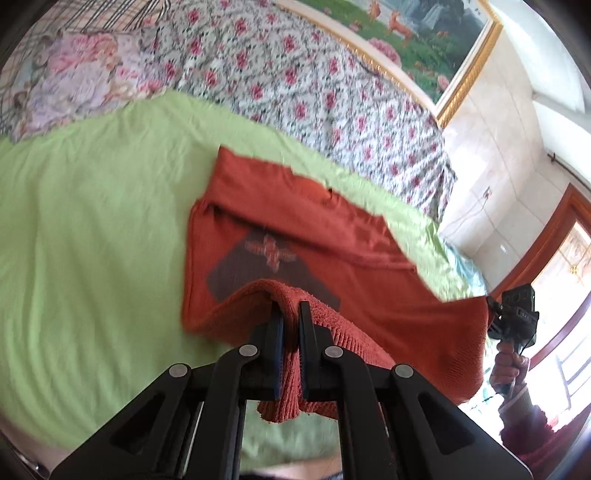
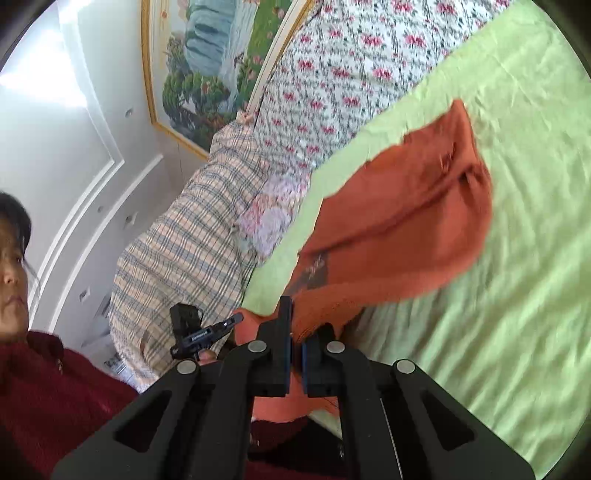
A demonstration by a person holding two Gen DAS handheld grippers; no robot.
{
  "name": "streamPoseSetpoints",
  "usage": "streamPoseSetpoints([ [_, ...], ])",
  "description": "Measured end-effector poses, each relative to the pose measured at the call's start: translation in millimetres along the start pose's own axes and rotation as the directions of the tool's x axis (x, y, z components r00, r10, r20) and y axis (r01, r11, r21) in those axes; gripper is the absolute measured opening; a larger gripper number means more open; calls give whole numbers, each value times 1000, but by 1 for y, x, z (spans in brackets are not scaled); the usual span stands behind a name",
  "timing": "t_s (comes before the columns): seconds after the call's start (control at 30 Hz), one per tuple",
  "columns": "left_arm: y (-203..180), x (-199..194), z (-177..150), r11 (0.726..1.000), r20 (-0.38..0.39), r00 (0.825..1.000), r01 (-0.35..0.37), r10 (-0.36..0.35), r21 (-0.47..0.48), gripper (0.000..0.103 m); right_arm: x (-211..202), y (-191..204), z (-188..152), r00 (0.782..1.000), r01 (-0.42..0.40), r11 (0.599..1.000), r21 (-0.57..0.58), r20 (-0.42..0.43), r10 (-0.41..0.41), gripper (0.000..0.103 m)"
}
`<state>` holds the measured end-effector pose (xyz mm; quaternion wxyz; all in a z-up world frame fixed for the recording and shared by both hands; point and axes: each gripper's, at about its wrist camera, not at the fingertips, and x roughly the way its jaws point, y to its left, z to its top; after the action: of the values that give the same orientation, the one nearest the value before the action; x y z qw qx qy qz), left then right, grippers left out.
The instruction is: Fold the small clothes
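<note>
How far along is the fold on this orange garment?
Done: the orange sweater lies on the green sheet, top part already folded over. In hand: the left gripper and right gripper each pinch a hem corner, lifted off the bed. Left: carry the hem over the printed patch, then release.

No readable text, brand, number or sign anywhere. Only a dark printed patch with a reddish emblem on the orange garment (image 1: 273,254), wordless and blurred. Pale marks on the black gripper body (image 2: 201,334) seen from the right wrist camera, too small and blurred to make out. No lettering on the framed painting (image 1: 417,33).
</note>
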<state>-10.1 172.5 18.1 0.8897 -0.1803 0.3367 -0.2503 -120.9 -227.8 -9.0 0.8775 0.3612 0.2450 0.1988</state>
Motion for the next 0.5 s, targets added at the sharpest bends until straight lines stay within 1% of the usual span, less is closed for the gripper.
streamPoseSetpoints([
  [0.13, 0, 16, 38, 1000, 77, 997, -5, 5, -1, 5, 7, -9, 31, 997, 41, 999, 25, 59, -42, 5],
  [0.23, 0, 31, 76, 1000, 139, 990, -13, 13, 0, 4, 15, -25, 65, 989, 96, 993, 67, 106, -103, 5],
  [0.3, 4, 49, 103, 999, 165, 986, -32, 31, 4, 4, 23, -36, 88, 983, 136, 987, 85, 113, -145, 5],
  [0.33, 7, 63, 119, 999, 172, 984, -45, 43, 3, 4, 29, -42, 101, 977, 169, 981, 91, 112, -179, 5],
  [0.4, 15, 88, 140, 998, 168, 984, -63, 63, -5, 4, 42, -55, 122, 968, 219, 971, 97, 103, -229, 5],
  [0.5, 28, 131, 165, 995, 143, 984, -102, 104, -19, 4, 66, -83, 150, 948, 297, 947, 123, 80, -308, 5],
])
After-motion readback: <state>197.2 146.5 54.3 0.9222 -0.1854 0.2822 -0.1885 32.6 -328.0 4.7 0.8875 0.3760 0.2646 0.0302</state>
